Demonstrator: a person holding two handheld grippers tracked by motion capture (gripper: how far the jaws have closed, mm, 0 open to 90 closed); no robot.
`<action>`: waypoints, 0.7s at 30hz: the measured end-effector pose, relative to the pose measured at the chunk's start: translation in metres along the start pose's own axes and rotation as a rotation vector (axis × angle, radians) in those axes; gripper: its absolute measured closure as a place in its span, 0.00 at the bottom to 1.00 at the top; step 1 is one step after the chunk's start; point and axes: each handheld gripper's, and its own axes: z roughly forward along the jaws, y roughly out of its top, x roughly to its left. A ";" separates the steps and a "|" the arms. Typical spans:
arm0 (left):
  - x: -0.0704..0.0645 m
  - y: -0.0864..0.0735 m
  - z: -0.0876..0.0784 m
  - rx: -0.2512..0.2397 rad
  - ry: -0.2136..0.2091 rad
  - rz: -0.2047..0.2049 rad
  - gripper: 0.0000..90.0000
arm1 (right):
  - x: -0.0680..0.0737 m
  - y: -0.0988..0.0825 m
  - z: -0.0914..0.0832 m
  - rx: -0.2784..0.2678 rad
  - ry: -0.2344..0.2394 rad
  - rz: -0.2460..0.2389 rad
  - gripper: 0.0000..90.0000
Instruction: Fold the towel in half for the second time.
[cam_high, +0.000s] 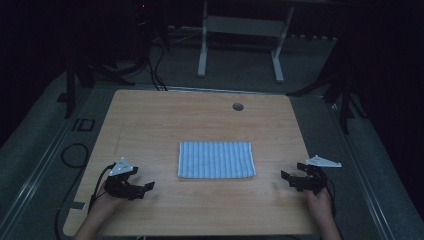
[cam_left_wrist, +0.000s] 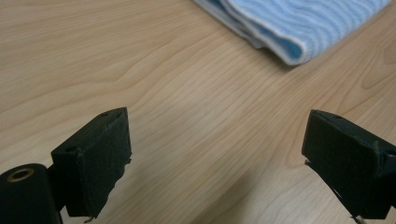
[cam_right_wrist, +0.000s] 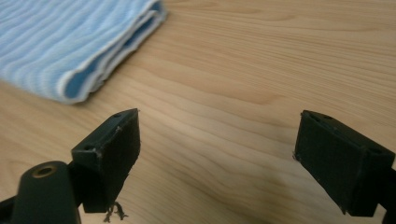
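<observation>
A folded blue-and-white striped cloth (cam_high: 216, 159) lies flat at the middle of the wooden table (cam_high: 165, 120). My left gripper (cam_high: 146, 188) rests near the front left of the table, open, with bare wood between its jaws. In the left gripper view (cam_left_wrist: 217, 161) the cloth's folded corner (cam_left_wrist: 299, 28) lies ahead to the right. My right gripper (cam_high: 291, 177) sits near the front right edge, open and holding nothing. From the right gripper view (cam_right_wrist: 217, 161) the cloth (cam_right_wrist: 70, 46) is ahead on the left.
A round cable hole (cam_high: 238, 106) sits near the table's far edge. Beyond the table stand white desk legs (cam_high: 202, 55) and black stand legs (cam_high: 345, 100) on the grey floor, with cables (cam_high: 75, 155) trailing at the left.
</observation>
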 end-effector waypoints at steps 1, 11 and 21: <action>0.001 -0.002 -0.002 -0.004 0.007 -0.002 0.09 | -0.002 -0.002 -0.002 -0.011 -0.010 0.009 0.15; 0.012 -0.018 -0.020 -0.058 0.102 -0.060 0.09 | -0.008 -0.015 -0.014 -0.087 -0.077 0.074 0.15; 0.018 -0.029 -0.029 -0.121 0.154 -0.111 0.09 | -0.001 -0.024 -0.011 -0.125 -0.153 0.020 0.15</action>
